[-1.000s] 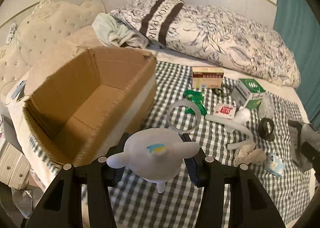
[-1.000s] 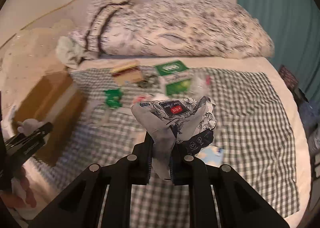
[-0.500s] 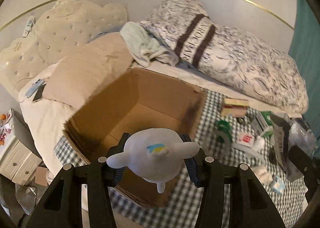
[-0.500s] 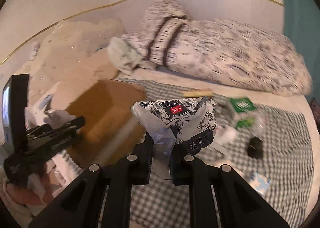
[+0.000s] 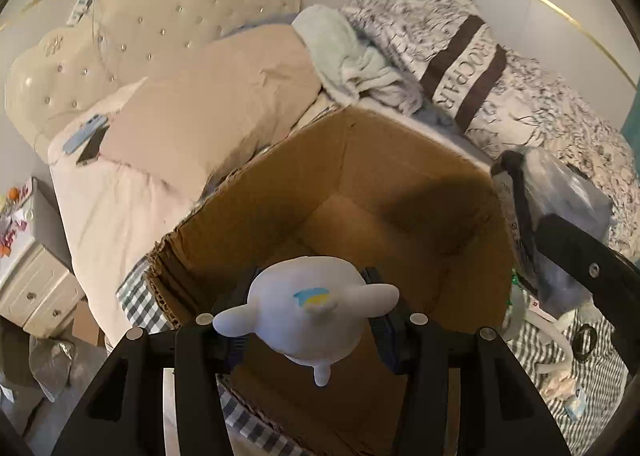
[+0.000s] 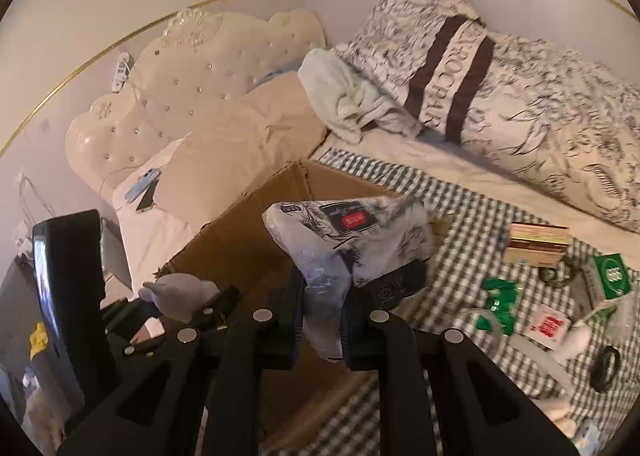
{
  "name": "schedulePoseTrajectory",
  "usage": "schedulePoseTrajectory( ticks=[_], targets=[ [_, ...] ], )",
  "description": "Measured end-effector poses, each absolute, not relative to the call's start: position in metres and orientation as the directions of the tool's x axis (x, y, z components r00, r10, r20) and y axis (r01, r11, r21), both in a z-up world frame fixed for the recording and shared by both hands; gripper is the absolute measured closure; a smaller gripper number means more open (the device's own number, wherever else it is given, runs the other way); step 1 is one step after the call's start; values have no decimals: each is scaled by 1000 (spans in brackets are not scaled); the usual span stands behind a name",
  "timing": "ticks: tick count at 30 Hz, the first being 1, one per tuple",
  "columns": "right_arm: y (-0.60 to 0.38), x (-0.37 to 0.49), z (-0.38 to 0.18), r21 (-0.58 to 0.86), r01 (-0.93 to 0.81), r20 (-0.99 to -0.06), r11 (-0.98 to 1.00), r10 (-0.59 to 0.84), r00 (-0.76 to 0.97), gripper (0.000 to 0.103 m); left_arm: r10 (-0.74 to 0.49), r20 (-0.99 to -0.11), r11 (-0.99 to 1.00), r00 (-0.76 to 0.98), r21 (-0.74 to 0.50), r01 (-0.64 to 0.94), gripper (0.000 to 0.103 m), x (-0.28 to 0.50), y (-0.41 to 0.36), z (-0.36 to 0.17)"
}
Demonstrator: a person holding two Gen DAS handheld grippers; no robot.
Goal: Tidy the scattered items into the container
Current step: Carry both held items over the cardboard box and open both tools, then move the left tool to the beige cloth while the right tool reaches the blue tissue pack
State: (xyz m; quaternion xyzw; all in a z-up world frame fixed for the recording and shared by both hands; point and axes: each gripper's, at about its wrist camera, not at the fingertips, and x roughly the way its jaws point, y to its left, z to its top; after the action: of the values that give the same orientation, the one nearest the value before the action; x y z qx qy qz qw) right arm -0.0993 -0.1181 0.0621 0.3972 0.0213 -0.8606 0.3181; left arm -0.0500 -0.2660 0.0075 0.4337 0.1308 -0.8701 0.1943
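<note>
My left gripper (image 5: 306, 322) is shut on a white plush toy (image 5: 306, 314) with a blue-and-yellow mark, held over the near edge of the open cardboard box (image 5: 360, 159). The box interior looks empty. My right gripper (image 6: 322, 318) is shut on a floral plastic packet (image 6: 352, 232) with a red label, held above the box (image 6: 240, 240). The packet and right gripper also show at the right in the left wrist view (image 5: 560, 207). The left gripper with the toy (image 6: 180, 294) shows at lower left in the right wrist view.
The checked bedsheet (image 6: 460, 215) holds scattered items: a medicine box (image 6: 536, 244), a green box (image 6: 612, 276), green packaging (image 6: 498, 302), a red-and-white sachet (image 6: 548, 326), a black ring (image 6: 606, 368). Pillows, a folded duvet (image 5: 460, 39) and two phones (image 5: 86, 139) lie behind the box.
Both grippers have moved left toward the box. The plush toy now hangs over the box opening, and the packet is above the box's right side.
</note>
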Motion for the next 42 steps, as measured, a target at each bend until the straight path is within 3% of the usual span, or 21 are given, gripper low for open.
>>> schedulePoseTrajectory(
  ticks=[6,7,8,10,12,23,42],
  targets=[
    [-134,-112,48,261,567,-699,-781,-558,-448,85,-215,-817,-897,-536,-52,439,51,-58,-269,-4],
    [-136,-114,47,267,568,-696,-779,-563,-445,84,-216,-815,-898,-538,-50,437,48,-58,-269,-4],
    [-137,-115,47,275,569,-690,-775,-571,-445,83,-216,-812,-900,-542,-50,434,35,-59,-269,-4],
    [-138,-116,48,275,566,-681,-777,-573,-456,69,-227,-804,-899,-549,-43,435,14,-59,-267,-2],
    [-133,-116,50,273,540,-676,-796,-558,-481,35,-245,-789,-897,-564,-36,440,14,-58,-265,3],
    [-86,-107,80,263,470,-629,-842,-519,-578,34,-224,-772,-925,-594,-24,380,11,-55,-229,22],
    [52,-74,88,238,310,-642,-921,-388,-661,34,-154,-742,-975,-653,5,224,3,-45,-105,41]
  ],
)
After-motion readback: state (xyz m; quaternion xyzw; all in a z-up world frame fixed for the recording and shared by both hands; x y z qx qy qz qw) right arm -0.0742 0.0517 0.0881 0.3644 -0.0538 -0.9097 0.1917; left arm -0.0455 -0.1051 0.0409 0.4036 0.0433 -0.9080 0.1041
